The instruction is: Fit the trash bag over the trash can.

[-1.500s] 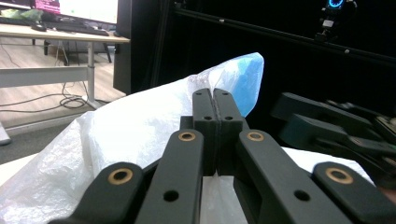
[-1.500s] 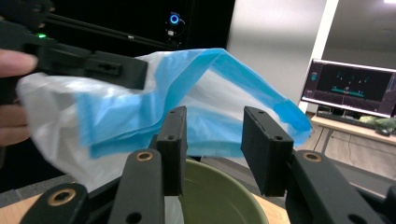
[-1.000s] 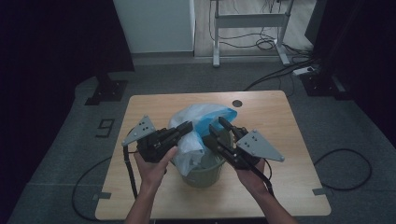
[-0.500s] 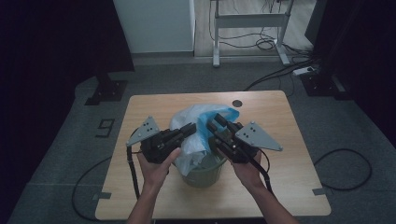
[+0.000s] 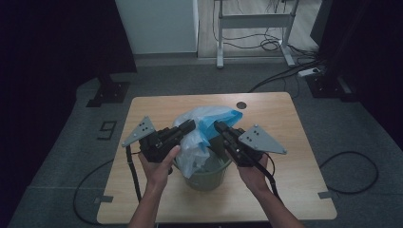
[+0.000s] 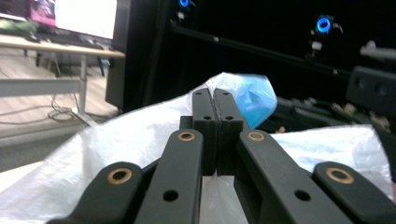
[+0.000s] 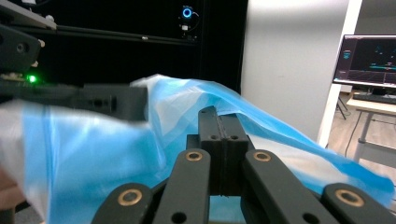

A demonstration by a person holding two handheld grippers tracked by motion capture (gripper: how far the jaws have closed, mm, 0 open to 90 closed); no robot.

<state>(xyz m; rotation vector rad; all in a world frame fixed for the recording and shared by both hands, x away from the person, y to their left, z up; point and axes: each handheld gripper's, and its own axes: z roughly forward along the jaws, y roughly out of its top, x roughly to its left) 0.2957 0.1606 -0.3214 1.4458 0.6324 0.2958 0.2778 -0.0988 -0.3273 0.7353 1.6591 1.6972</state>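
Both grippers clamped on the blue-and-white plastic bag (image 5: pixel 204 130) above the green bin (image 5: pixel 205 173) on the wooden desk (image 5: pixel 294 142), left gripper (image 5: pixel 189 126) pinching its left side, right gripper (image 5: pixel 219 126) having just closed on its right side.

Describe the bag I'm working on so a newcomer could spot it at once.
On the wooden table, near its front edge, stands a small green bin. The plastic bag billows out of it between both grippers: thin, crinkled, white and blue, the one soft thing there.
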